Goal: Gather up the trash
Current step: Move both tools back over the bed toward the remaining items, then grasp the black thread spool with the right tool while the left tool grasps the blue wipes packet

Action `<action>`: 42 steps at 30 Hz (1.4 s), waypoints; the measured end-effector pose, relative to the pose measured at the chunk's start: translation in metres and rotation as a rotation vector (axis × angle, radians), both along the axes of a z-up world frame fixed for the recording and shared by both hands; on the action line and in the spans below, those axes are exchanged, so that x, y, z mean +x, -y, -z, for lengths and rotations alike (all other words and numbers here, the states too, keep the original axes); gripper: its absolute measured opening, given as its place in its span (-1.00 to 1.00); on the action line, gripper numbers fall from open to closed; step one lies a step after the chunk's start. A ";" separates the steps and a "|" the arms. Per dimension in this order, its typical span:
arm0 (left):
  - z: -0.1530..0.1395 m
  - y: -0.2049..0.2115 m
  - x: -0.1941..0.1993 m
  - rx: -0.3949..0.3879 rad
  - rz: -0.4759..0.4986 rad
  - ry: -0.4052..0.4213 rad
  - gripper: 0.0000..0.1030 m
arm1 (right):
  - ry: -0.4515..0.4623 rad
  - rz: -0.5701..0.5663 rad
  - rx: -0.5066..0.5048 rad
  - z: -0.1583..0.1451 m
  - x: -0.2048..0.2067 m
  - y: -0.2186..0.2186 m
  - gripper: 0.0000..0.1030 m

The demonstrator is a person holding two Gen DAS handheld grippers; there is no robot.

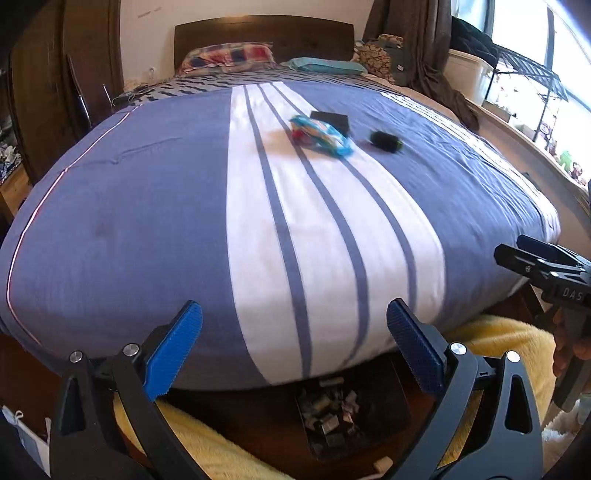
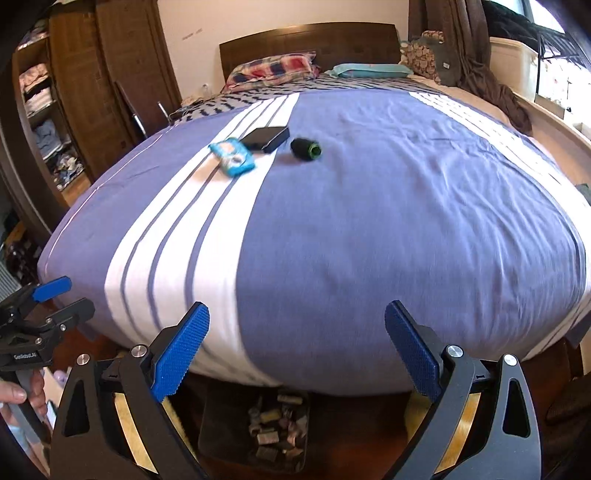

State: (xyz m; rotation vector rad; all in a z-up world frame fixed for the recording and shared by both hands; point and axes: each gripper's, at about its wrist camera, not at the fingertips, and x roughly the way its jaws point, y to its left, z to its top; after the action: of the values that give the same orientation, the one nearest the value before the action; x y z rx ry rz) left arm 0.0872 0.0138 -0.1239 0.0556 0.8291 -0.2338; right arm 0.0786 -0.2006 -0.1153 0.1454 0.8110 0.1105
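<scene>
There's the trash: a crinkled blue snack wrapper [image 1: 320, 137] with white and red print, lying well up the bed [image 1: 147, 206] on the white striped band of the cover. The print is too blurred for me to read. Touching its far edge sits a flat black box [image 1: 332, 120], and just to the right, apart from both, a small dark cylinder with a green rim [image 2: 306, 148] lies on its side on the blue cloth.

The cover is blue-violet with a broad white band crossed by thin blue stripes. At the head I see a checked red-and-blue pillow [image 1: 229, 57], a teal pillow [image 1: 325, 66] and a dark wooden headboard [image 1: 264, 35]. A wooden wardrobe [image 2: 92, 81] with folded clothes on open shelves stands on the left; a bright window [image 1: 535, 55] and brown curtain are on the right.

Below the foot of the bed, on the floor, a black bin [image 1: 332, 417] holds crumpled bits, with yellow fleece beside it.

My left tongs [image 1: 295, 347] are spread wide, blue pads empty, over the bed's near edge. My right tongs [image 2: 297, 347] are equally wide apart and holding nothing. Each shows in the other's view; I read "DAS" on the right one and "GenRobot.AI" on the left.
</scene>
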 end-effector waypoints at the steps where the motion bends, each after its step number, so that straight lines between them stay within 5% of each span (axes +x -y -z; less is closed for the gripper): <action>1: 0.000 0.001 0.010 0.000 -0.002 0.000 0.84 | 0.002 0.003 -0.002 -0.001 0.006 0.001 0.87; 24: -0.006 0.046 0.172 -0.025 0.031 -0.008 0.84 | -0.029 -0.017 -0.101 0.013 0.204 0.004 0.84; 30: -0.001 0.064 0.205 -0.037 0.046 -0.026 0.83 | -0.048 -0.060 -0.116 0.016 0.230 -0.003 0.44; 35: 0.006 0.077 0.223 -0.031 0.059 -0.046 0.80 | -0.055 -0.094 -0.075 0.016 0.239 0.000 -0.31; 42: 0.018 0.094 0.242 -0.065 0.091 -0.089 0.41 | -0.037 -0.094 -0.073 0.013 0.223 0.009 -0.40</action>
State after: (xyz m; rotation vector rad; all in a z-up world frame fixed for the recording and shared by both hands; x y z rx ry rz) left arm 0.3290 -0.0799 -0.1420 0.0222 0.9083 -0.3507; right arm 0.3017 -0.2101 -0.1281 0.0399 0.8581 0.1671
